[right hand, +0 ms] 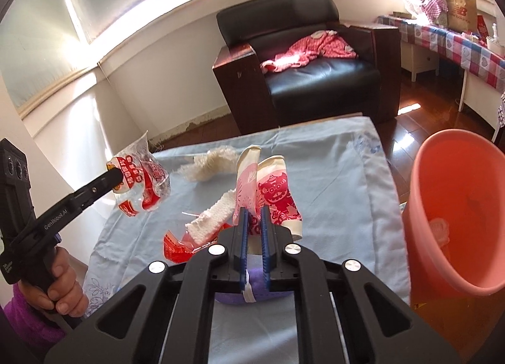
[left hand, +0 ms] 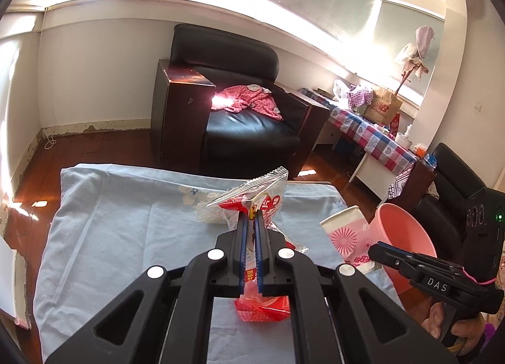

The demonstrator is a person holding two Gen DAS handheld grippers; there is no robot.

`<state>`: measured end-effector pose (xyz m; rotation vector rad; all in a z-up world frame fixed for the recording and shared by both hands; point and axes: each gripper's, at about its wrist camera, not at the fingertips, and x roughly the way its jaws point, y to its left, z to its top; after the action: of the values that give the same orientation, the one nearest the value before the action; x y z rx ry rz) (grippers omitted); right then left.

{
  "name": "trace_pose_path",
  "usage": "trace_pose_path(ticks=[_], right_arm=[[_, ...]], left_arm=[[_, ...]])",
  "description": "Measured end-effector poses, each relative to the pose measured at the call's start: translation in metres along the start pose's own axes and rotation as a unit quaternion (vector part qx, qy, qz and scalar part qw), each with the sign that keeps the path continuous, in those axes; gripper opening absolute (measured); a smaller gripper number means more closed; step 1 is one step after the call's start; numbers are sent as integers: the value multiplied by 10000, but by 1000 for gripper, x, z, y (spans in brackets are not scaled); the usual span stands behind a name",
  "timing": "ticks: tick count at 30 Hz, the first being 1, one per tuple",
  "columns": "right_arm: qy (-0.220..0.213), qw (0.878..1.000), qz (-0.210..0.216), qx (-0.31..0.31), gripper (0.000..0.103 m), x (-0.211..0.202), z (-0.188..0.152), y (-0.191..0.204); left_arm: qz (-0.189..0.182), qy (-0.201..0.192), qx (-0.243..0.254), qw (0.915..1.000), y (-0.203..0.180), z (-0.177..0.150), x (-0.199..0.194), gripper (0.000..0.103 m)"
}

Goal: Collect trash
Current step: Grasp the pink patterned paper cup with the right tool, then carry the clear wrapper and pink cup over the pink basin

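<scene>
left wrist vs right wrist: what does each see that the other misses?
Left wrist only: clothes rack by the window, white cord on the floor.
Right wrist only: the bucket's inside, with a pale scrap, and the white knitted piece on the cloth.
Both: left hand-held gripper shut on the clear red-printed wrapper, right hand-held gripper shut on the pink paper cup, pink bucket, blue cloth, black armchair.

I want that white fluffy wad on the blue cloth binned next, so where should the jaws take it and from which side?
Probably across the narrow middle of the white fluffy wad, coming down from above. It lies low and loose on the blue cloth, alone near the far edge, so a side approach would likely just push it along. Both grippers are full now.
</scene>
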<state>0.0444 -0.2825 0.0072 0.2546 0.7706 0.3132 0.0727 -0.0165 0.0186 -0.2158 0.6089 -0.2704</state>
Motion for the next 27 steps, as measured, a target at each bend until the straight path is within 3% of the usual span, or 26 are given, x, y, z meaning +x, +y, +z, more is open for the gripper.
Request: trace_pose_path(ticks=[14,27], right_arm=[[-723,9962,-465,100,8,-52,4,-26],[-1175,9868,-975,543,8,-93,1,-79]], left_arm=[[-326,-230,303,9987,-54,12,-9,4],[-824,-365,686,9936,-120,21,-6,4]])
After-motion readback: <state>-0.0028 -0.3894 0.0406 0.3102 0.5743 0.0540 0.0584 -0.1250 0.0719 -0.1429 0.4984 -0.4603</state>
